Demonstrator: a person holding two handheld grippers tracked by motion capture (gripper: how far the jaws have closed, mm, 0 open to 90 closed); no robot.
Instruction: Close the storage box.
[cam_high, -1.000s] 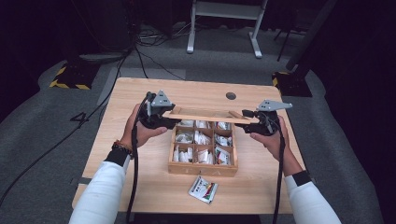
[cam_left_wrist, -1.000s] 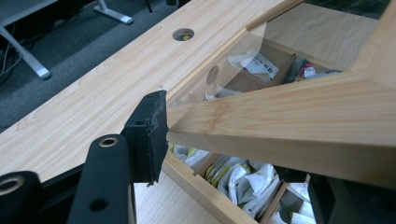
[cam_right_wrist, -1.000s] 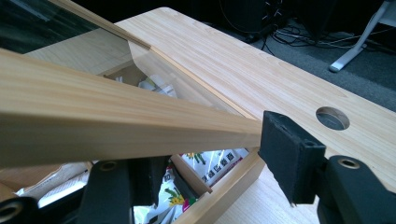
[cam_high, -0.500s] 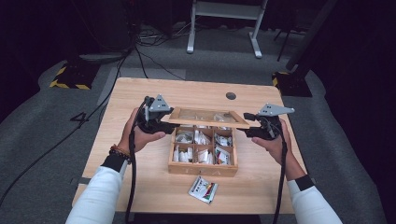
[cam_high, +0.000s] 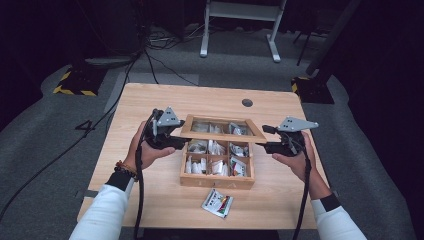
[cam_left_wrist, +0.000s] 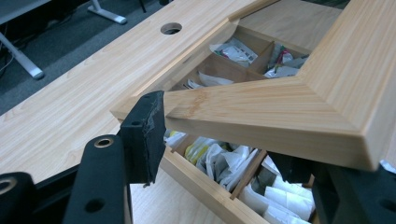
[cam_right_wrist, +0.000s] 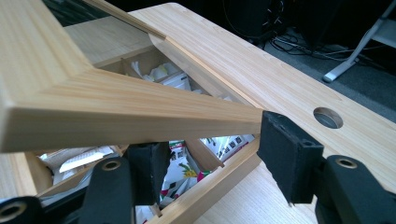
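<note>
A wooden lid (cam_high: 222, 136) with a clear window hangs tilted over the back half of an open wooden box (cam_high: 215, 182), whose compartments hold several tea bag packets. My left gripper (cam_high: 182, 140) is shut on the lid's left rail, my right gripper (cam_high: 262, 145) on its right rail. In the left gripper view the lid (cam_left_wrist: 280, 107) crosses between the jaws of the left gripper (cam_left_wrist: 219, 151), one pad (cam_left_wrist: 144, 135) pressed to its edge. In the right gripper view the lid (cam_right_wrist: 116, 112) likewise spans the right gripper (cam_right_wrist: 217, 163), a pad (cam_right_wrist: 285, 154) against its corner.
A loose tea bag packet (cam_high: 217, 202) lies on the table (cam_high: 150, 110) in front of the box. A round cable hole (cam_high: 247, 103) sits near the table's far edge. Cables trail from both grippers off the near edge. A metal stand is on the floor beyond.
The lid, nearly edge-on a second ago, has tipped so its windowed face shows. Both grippers kept their hold and barely shifted.
</note>
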